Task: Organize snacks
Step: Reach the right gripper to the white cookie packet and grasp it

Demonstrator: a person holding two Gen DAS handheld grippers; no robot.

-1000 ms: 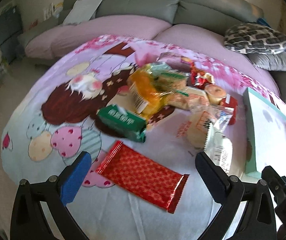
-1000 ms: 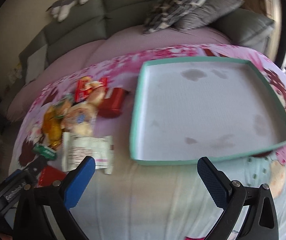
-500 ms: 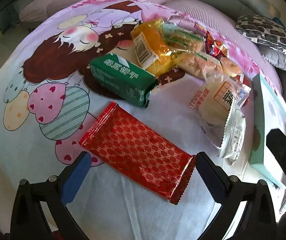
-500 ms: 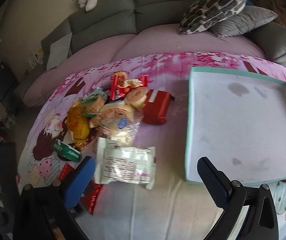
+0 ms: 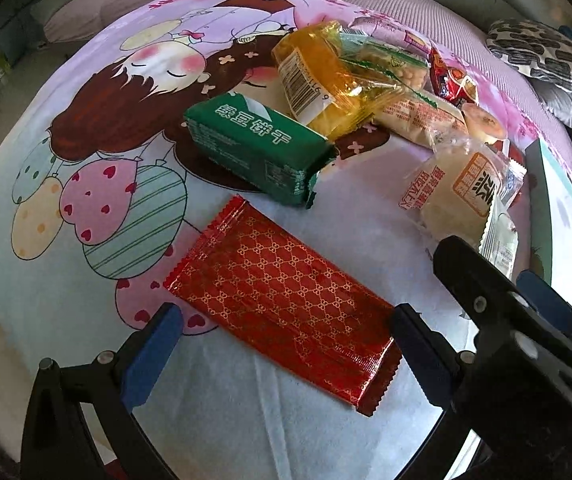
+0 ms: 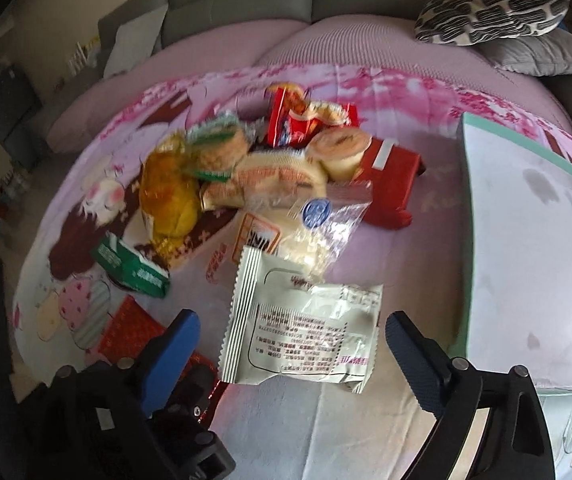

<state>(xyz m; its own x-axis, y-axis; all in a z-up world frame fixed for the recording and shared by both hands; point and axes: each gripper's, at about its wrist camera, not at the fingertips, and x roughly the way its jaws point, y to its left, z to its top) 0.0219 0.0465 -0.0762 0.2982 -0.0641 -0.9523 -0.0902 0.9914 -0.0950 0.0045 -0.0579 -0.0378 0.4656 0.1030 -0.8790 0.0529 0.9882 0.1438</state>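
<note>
A flat red packet with a gold pattern (image 5: 282,300) lies on the cartoon-print cloth. My left gripper (image 5: 286,348) hangs open just over its near end, one blue pad on each side, neither touching. A white packet with black print (image 6: 306,332) lies face down beside the teal-rimmed white tray (image 6: 466,208). My right gripper (image 6: 294,354) straddles its near end; its jaws are closing and the pads stand clear of the wrapper. Both grippers are close together, and the right one's black frame (image 5: 498,320) fills the left wrist view's lower right.
A heap of snacks lies behind: a green biscuit packet (image 5: 254,148), a yellow wrapper (image 5: 326,80), a clear bun bag (image 5: 462,192), a red box (image 6: 390,176) and a red bag (image 6: 298,120). A grey sofa with cushions (image 6: 494,12) runs along the back.
My left gripper sank toward the red packet, which now lies between its pads. My right gripper swung left from the tray to over the white packet, and its jaws narrowed slightly.
</note>
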